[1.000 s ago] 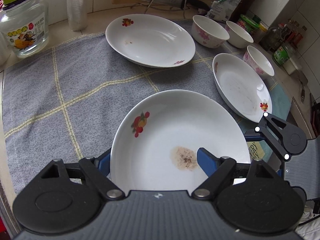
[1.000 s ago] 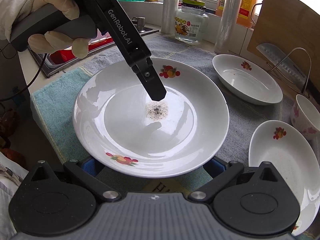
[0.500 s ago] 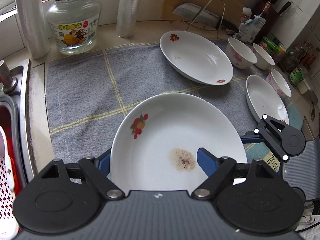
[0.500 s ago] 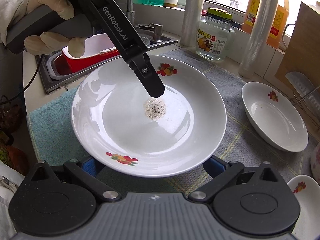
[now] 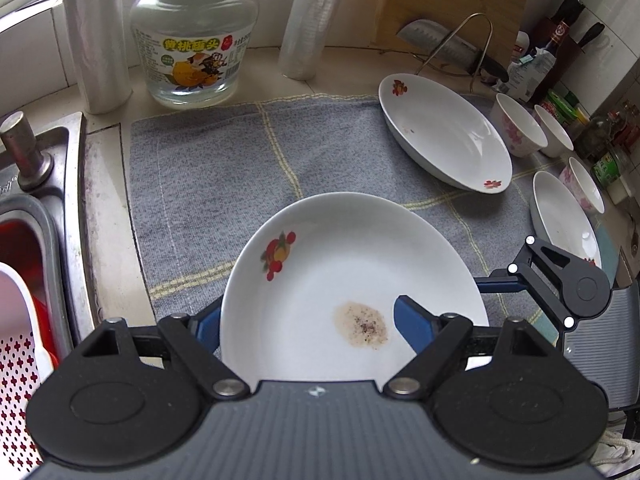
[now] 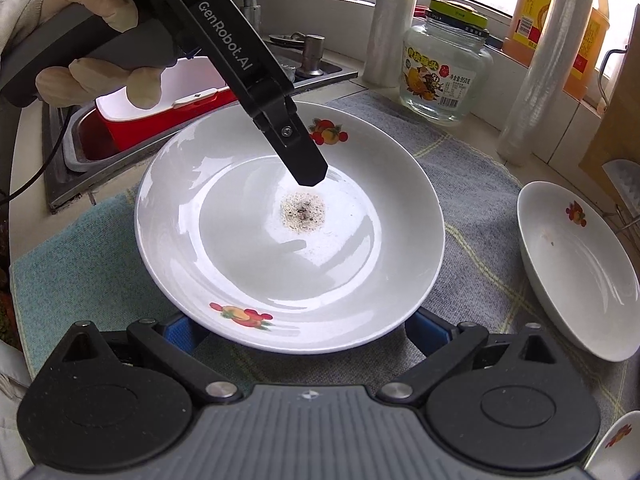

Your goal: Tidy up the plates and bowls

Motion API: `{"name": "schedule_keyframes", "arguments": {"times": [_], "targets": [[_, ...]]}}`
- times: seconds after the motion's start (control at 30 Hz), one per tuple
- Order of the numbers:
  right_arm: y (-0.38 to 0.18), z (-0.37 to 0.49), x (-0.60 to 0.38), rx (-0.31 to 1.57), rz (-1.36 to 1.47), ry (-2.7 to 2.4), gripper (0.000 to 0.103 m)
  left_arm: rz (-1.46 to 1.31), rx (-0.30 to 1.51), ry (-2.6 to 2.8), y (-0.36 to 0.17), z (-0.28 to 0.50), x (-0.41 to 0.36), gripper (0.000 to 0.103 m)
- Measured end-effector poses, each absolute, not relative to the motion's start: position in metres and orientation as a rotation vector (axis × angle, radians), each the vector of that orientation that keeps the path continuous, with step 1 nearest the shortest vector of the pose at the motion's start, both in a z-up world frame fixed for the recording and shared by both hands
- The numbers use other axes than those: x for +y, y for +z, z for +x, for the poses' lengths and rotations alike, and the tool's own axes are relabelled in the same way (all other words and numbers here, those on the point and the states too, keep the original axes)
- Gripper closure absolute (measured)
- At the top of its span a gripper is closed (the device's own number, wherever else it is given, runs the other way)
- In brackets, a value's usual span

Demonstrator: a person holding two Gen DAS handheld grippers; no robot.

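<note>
Red plastic basin sits in the steel sink at my far left, with a glass jar behind the grey checked cloth. Over that cloth I have the stained plate off the counter. My left gripper is pinched on its rim, with one blue pad lying inside the dish beside the speckled stain and the other tucked under the edge. From the right wrist view, a gloved hand grips that tool's handle. My right gripper has its jaws set wide beneath the plate's near rim. I cannot tell whether its pads press the plate. Further right, a second plate rests on the cloth, then small floral bowls and a third plate near the edge.
</note>
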State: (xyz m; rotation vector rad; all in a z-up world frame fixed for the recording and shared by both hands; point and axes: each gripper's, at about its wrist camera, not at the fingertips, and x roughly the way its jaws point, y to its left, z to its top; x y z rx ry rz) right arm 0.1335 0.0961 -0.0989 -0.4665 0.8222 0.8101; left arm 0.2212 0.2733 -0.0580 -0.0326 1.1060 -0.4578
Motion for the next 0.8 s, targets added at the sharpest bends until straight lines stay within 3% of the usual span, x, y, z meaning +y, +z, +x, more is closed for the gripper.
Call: {"name": "schedule_keyframes", "arguments": {"times": [0.8], "targets": [[-0.097,0.146,0.110,0.789,-0.488,0.774,0.000,-0.048,1.059,-0.432,-0.071,0.235,0.289,0.018]]}}
